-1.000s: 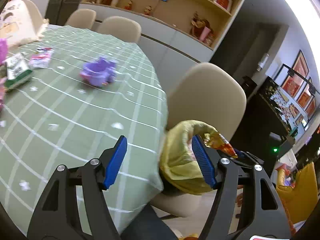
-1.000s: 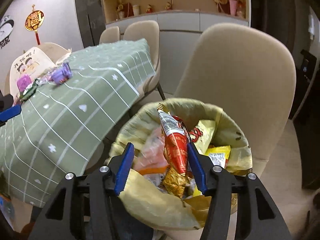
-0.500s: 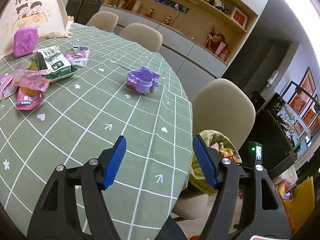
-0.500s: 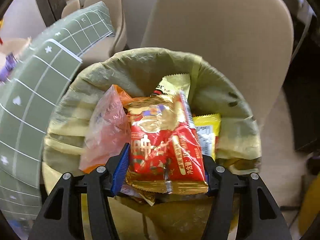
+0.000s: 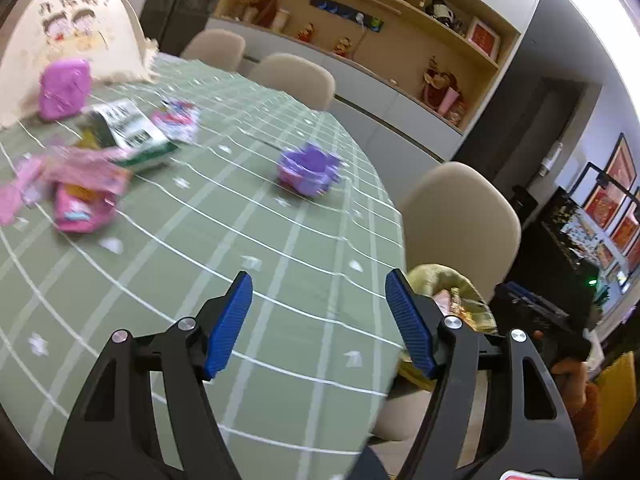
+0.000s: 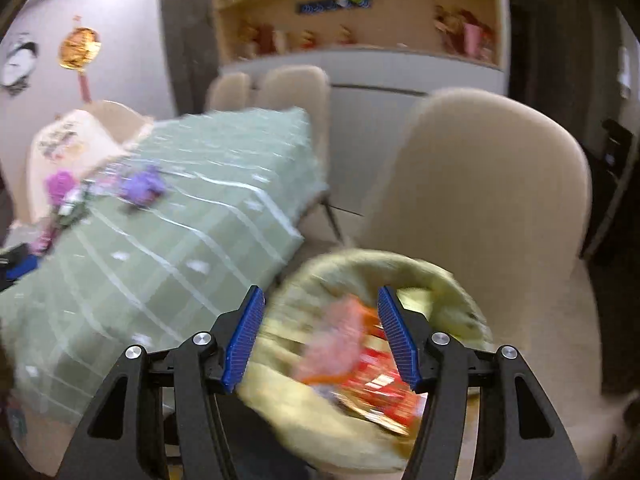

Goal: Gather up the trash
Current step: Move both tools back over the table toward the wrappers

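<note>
1. The left gripper (image 5: 318, 320) hung over the round table (image 5: 256, 304), its ribbed blue pads (image 5: 228, 322) spread apart with nothing between them but green cloth.
2. The tablecloth was soft sage green, crossed by white grid lines and dotted with small white shapes.
3. Toward 10 o'clock from that gripper lay the remaining trash: a crinkled pink wrapper (image 5: 82, 200) and, behind it, a glossy green-and-white packet (image 5: 128, 134), with a small pink-and-white sachet (image 5: 178, 120) just beside the packet.
4. At 12 o'clock sat a rounded purple plastic toy (image 5: 308, 170), and at 11 o'clock, near the far rim, a flat pink plastic case (image 5: 64, 88) stood in front of a domed cream cover.
5. The right gripper (image 6: 320, 334) hovered above the bin, jaws wide and holding nothing.
6. The bin (image 6: 452, 292), lined with a wrinkled yellow plastic bag, stood beside the table's edge in front of a smooth beige chair (image 6: 480, 184).
7. Inside the bin, blurred, lay a shiny red foil snack packet (image 6: 376, 376) and a translucent pinkish-orange wrapper (image 6: 336, 344).
8. In the left wrist view the bin's rim (image 5: 440, 276) showed at 3 o'clock.
</note>
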A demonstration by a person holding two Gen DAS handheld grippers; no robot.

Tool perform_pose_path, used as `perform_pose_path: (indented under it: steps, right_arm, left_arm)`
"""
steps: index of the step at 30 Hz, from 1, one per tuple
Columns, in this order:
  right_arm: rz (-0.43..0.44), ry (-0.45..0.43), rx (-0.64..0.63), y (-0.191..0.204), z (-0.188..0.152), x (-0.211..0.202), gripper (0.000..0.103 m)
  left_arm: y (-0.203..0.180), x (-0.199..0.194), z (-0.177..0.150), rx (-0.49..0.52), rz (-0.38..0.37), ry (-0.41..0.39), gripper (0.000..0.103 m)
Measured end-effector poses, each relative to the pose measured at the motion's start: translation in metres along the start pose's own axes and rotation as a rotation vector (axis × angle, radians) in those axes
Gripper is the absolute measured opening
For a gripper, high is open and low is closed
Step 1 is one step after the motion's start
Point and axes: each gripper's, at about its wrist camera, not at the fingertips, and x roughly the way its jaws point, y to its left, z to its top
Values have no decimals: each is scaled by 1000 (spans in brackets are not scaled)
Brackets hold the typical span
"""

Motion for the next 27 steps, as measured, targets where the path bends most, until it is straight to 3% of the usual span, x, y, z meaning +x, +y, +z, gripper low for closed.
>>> perform_pose_path:
  steps: [5,8,13,18,23,25,26,27]
  right_arm:
    - [156,-63,-36,58,14,12,56]
    - [254,-50,-61,88,15,25,56]
    - [347,-29,-85,127,9,44,56]
    - [367,11,-128,149,2,60,56]
    - [350,-5,-129,160,9,68,56]
    - [348,-8,-136,167,16,70,56]
    - [348,-8,-145,171,20,71,56]
    - [350,-7,-158,177,23,71,56]
  left_arm:
    - [40,-24,12,14,114,-66,65]
    - [69,-34,17,-7,174,-70,65]
    - [118,-51,32,-25,244,-62,65]
    - [162,-51,51,67,351,-15,66]
    - [197,-26,60,38,414,105,65]
    - [200,-20,60,39,433,113,65]
    - [200,-19,61,41,448,113,64]
    - [200,-18,61,45,452,120,57]
